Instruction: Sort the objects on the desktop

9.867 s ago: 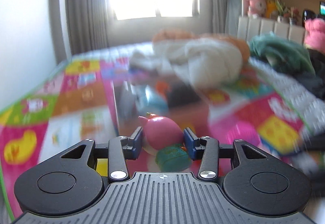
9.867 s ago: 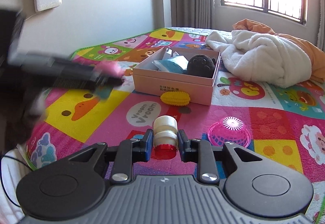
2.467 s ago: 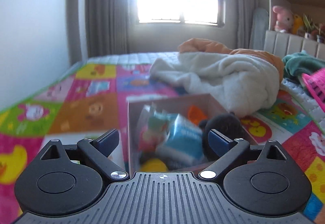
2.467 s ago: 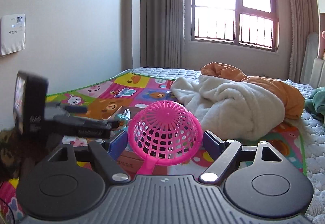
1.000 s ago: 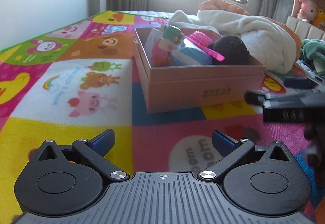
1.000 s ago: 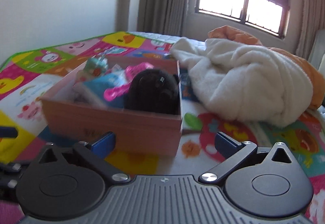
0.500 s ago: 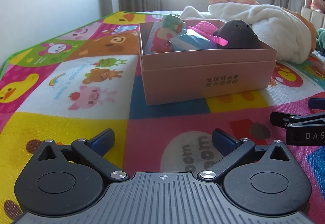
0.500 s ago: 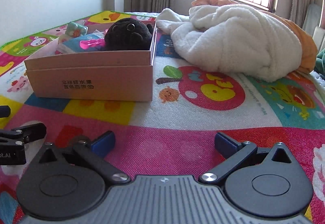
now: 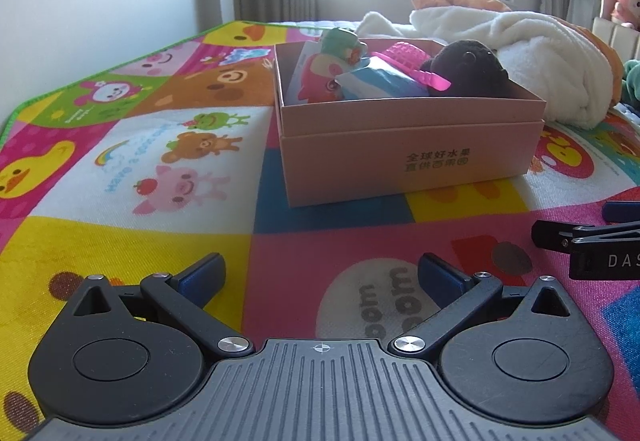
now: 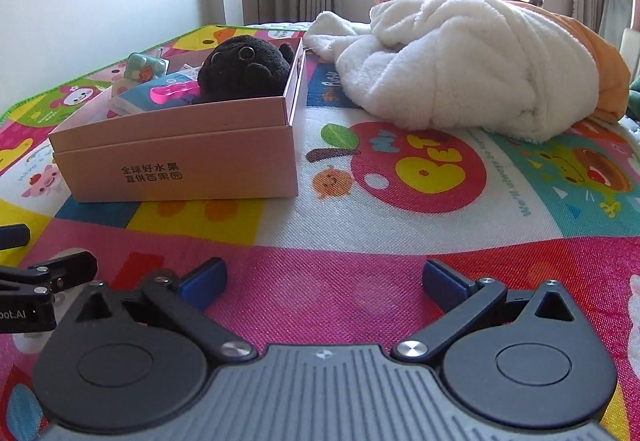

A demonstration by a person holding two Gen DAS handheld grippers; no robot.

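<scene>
The pink box (image 9: pixel 408 157) sits on the play mat (image 9: pixel 132 161) just ahead of you, and it holds everything you can see of the sorting job: a black plush toy (image 9: pixel 468 71) at its right end, a pink basket (image 9: pixel 404 59) lying over a blue packet (image 9: pixel 380 83), and a pink and green toy figure (image 9: pixel 332 61) leaning at the left end. From the right wrist view the same plush toy (image 10: pixel 244 67) fills the near corner of the box (image 10: pixel 180 157). No loose item shows on the mat between you and the box, so the sorting looks finished or very nearly so. Your left gripper (image 9: pixel 320 277) hangs low over the mat with its jaws spread wide and nothing between them; your right gripper (image 10: pixel 322 279) is the same, wide apart and empty, close beside the left. If anything is left, it lies outside both views, so your next move would be to look around the mat's edges and near the white blanket (image 10: pixel 460 61) beyond the box before settling. Otherwise rest both tools where they are.
</scene>
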